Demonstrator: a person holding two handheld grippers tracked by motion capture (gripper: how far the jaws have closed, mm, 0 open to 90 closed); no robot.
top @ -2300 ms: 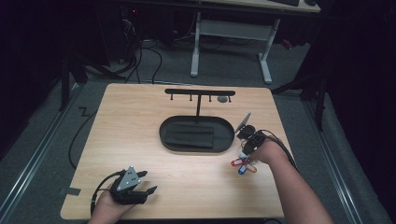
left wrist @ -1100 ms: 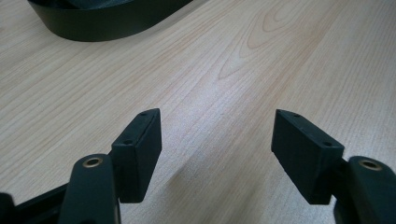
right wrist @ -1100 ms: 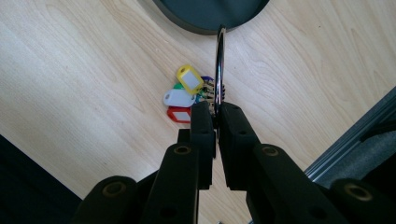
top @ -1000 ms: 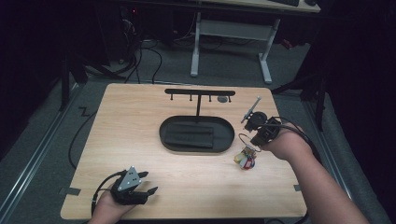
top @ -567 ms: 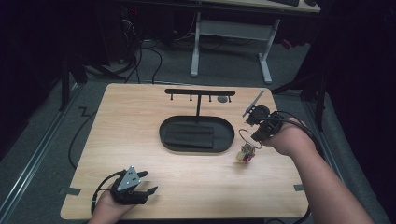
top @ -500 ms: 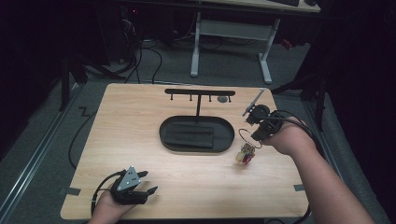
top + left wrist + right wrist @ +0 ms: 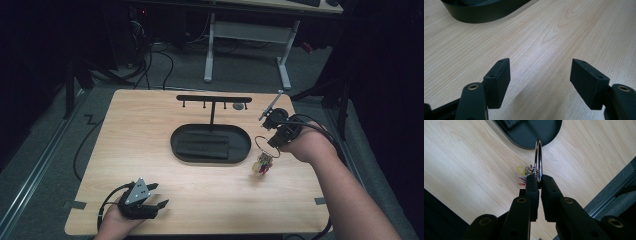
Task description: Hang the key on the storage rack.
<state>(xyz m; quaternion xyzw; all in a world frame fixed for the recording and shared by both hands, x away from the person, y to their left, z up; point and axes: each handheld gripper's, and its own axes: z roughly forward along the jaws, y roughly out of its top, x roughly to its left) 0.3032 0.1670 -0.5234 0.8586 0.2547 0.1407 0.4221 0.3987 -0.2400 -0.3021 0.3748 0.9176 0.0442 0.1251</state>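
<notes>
My right gripper [image 7: 276, 141] is held above the table's right side, shut on a metal key ring [image 7: 538, 157]. A bunch of small coloured charms [image 7: 262, 164] dangles from the ring [image 7: 266, 146] just above the wood; the charms [image 7: 523, 173] hang beside the jaws in the right gripper view. A black stand with an oval base [image 7: 210, 143] and a crossbar of pegs [image 7: 213, 99] is in the table's middle, left of the ring. My left gripper [image 7: 155, 196] rests at the near left edge, open, with bare wood between its pads [image 7: 499, 80].
The oval base's rim [image 7: 484, 15] lies beyond the left gripper's jaws. The wooden table [image 7: 150, 125] ends close to the right hand, with grey floor past it [image 7: 619, 177]. A desk frame [image 7: 247, 30] and cables stand behind the table.
The right hand lifted the key ring off the table and carried it back and to the right, then eased it slightly left and lower. The left gripper stayed put.
</notes>
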